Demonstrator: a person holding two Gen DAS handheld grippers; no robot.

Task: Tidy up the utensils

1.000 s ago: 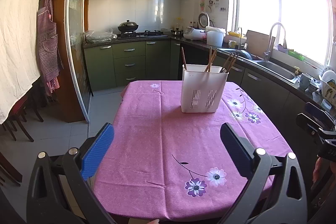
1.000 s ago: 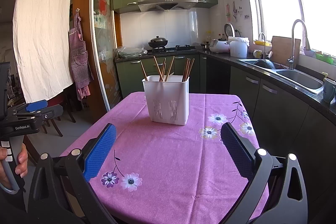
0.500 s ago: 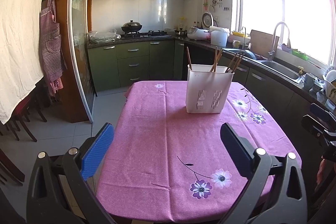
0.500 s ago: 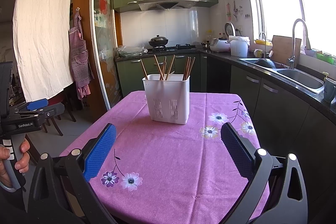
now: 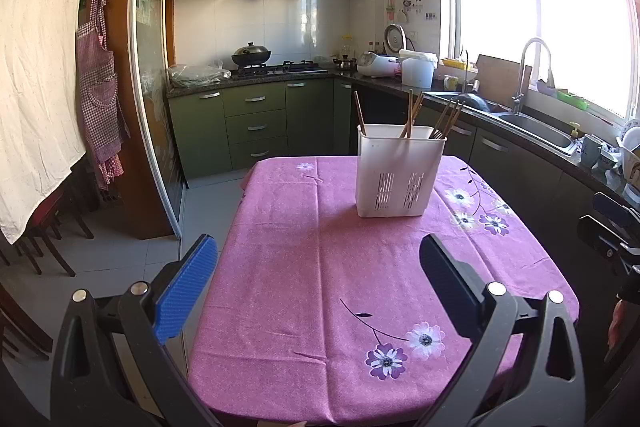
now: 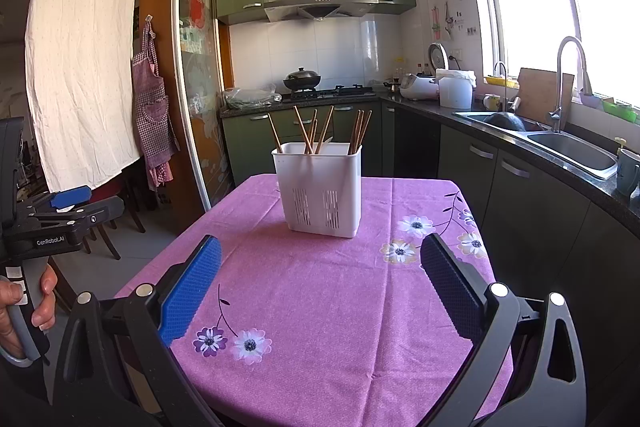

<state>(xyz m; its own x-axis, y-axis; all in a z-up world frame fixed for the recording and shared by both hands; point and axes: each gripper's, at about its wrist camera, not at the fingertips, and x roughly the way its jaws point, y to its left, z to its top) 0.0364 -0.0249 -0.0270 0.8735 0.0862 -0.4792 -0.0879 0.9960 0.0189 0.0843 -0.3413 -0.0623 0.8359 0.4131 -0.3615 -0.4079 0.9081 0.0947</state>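
Note:
A white slotted utensil holder (image 5: 398,174) stands upright on the table's far half, with several wooden chopsticks (image 5: 412,115) leaning in it. It also shows in the right wrist view (image 6: 320,187), with the chopsticks (image 6: 320,129) sticking out of its top. My left gripper (image 5: 318,267) is open and empty, held over the table's near edge. My right gripper (image 6: 320,267) is open and empty, also well short of the holder. The left gripper shows at the left edge of the right wrist view (image 6: 60,215).
The table has a pink flowered cloth (image 5: 328,267). A counter with a sink (image 6: 568,143) and tap runs along the right. Green cabinets and a stove with a wok (image 5: 251,54) stand at the back. Chairs (image 5: 44,235) stand on the left.
Both grippers have drifted slightly, so the holder has shifted a little in both views. Both stay open and empty.

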